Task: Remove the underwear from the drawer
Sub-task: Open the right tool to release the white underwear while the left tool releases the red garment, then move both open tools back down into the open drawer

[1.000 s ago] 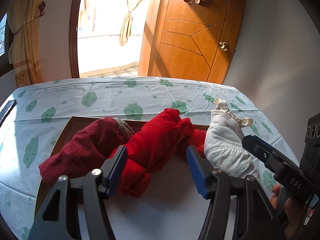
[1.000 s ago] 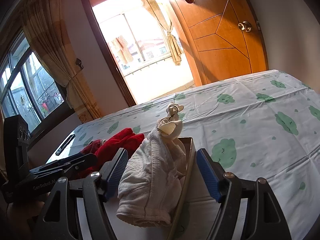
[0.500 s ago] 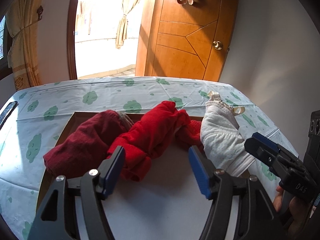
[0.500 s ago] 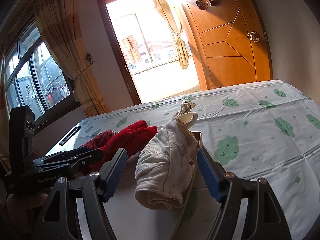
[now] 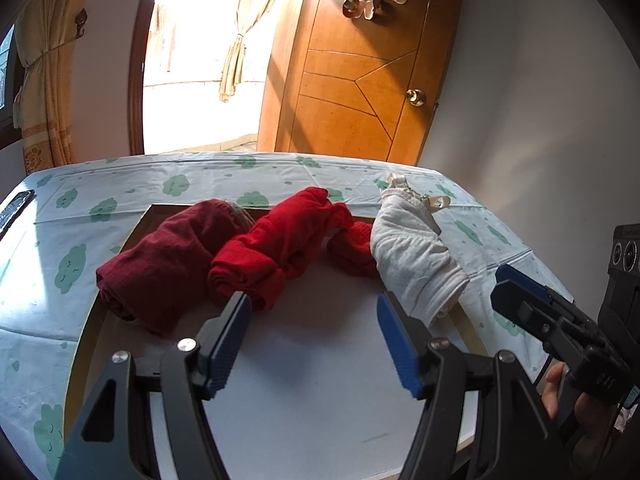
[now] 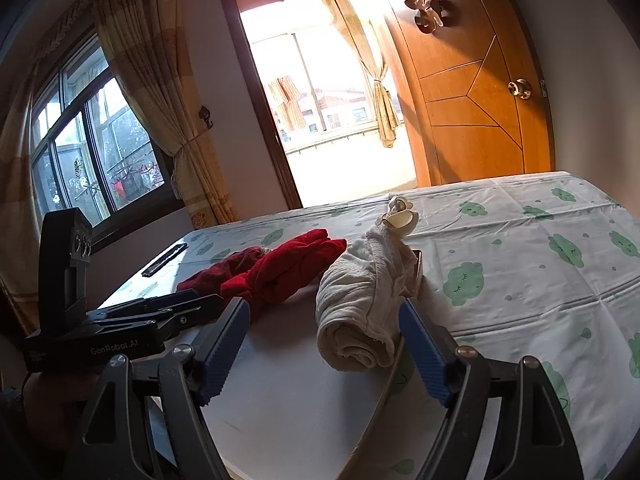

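Note:
A shallow wooden drawer (image 5: 88, 336) with a white bottom lies on the bed. In it are a rolled dark red garment (image 5: 160, 264), a rolled bright red garment (image 5: 280, 244) and a rolled cream-white garment (image 5: 416, 256) draped over the drawer's right rim. My left gripper (image 5: 312, 316) is open and empty, just short of the bright red roll. My right gripper (image 6: 324, 320) is open and empty, with the cream-white roll (image 6: 360, 304) just beyond its fingertips. The red rolls (image 6: 288, 268) lie to its left.
The bed has a white sheet (image 6: 520, 264) with green cloud prints. A dark flat device (image 5: 14, 208) lies at its left edge. A wooden door (image 5: 360, 80) and a bright balcony doorway (image 6: 328, 112) stand behind. The left gripper's body (image 6: 120, 332) shows in the right wrist view.
Both grippers have pulled back and risen a little from the rolled garments, still open. The garments have not moved.

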Available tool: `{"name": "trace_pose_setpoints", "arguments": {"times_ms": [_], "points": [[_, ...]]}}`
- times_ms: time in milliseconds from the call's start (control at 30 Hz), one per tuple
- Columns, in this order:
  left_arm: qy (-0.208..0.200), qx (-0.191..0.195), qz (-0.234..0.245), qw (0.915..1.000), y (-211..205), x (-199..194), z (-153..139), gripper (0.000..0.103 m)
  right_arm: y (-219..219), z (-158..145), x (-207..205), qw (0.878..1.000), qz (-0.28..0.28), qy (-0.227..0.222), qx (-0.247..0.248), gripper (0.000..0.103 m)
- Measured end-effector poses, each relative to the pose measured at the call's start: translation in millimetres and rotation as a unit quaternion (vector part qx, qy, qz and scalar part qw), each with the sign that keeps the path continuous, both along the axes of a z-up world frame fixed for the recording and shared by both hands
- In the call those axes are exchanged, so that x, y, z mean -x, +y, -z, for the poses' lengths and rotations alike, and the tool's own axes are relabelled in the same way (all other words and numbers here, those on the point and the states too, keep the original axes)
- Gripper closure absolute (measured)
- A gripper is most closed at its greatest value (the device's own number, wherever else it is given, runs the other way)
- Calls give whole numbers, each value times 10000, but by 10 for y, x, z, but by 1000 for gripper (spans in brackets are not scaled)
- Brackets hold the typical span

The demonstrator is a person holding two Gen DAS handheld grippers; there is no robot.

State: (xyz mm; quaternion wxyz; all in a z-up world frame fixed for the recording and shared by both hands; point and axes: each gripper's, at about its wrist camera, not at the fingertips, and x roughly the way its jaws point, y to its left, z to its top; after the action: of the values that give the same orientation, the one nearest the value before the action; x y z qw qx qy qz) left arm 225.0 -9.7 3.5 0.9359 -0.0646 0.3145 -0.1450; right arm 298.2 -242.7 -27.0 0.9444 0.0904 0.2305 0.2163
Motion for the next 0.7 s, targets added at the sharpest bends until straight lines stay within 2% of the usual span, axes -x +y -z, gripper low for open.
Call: {"name": "trace_pose_setpoints", "arguments": {"times_ms": [167, 700], "points": [[-72, 78, 71, 9999, -9, 154, -16, 34, 58, 19, 148, 9999, -135, -48, -66, 24], [-93, 54, 349, 9993, 4, 604, 65, 34, 250, 121, 631, 9981, -546, -234, 174, 24]]}}
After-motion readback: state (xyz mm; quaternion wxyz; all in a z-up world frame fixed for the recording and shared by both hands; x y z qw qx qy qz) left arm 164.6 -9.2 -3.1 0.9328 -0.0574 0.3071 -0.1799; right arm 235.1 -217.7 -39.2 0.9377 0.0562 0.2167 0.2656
